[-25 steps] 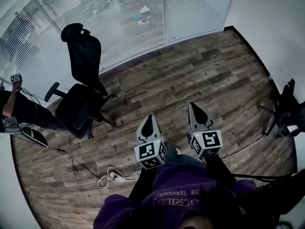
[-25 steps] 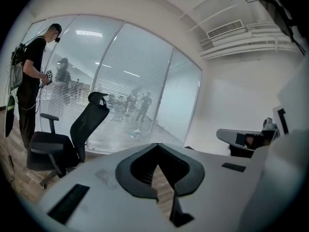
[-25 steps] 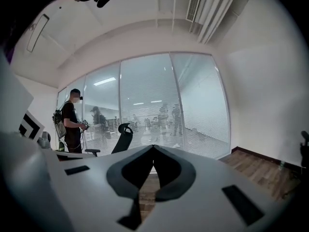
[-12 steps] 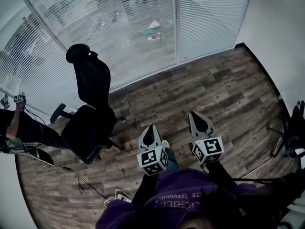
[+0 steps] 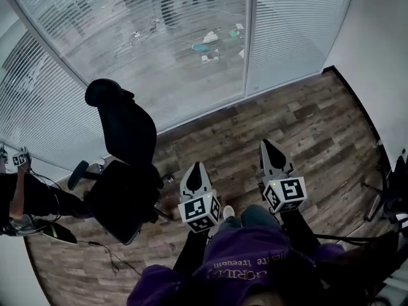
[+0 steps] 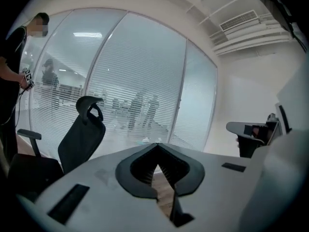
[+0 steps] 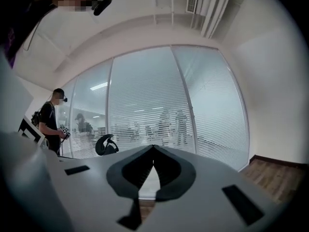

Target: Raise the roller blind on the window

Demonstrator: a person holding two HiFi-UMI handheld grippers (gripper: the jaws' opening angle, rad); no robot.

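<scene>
The window is a curved glass wall covered by a lowered white slatted blind (image 5: 127,50), also seen ahead in the left gripper view (image 6: 140,76) and the right gripper view (image 7: 159,95). Blurred figures show through the slats. My left gripper (image 5: 193,166) and right gripper (image 5: 268,145) are held side by side over the wood floor, pointing at the window and still well short of it. In their own views the left gripper (image 6: 157,145) and right gripper (image 7: 153,147) have their tips together, shut and empty. I see no cord or chain for the blind.
A black office chair (image 5: 124,152) stands between me and the window at the left. Another person (image 5: 25,199) stands at the far left with a marker cube. A cable (image 5: 108,255) lies on the floor. A white wall (image 5: 382,50) and dark equipment (image 5: 396,190) are at the right.
The window, floor edge and chair have drawn closer and lower in the head view as I walk toward the glass. Both grippers keep the same pose, shut.
</scene>
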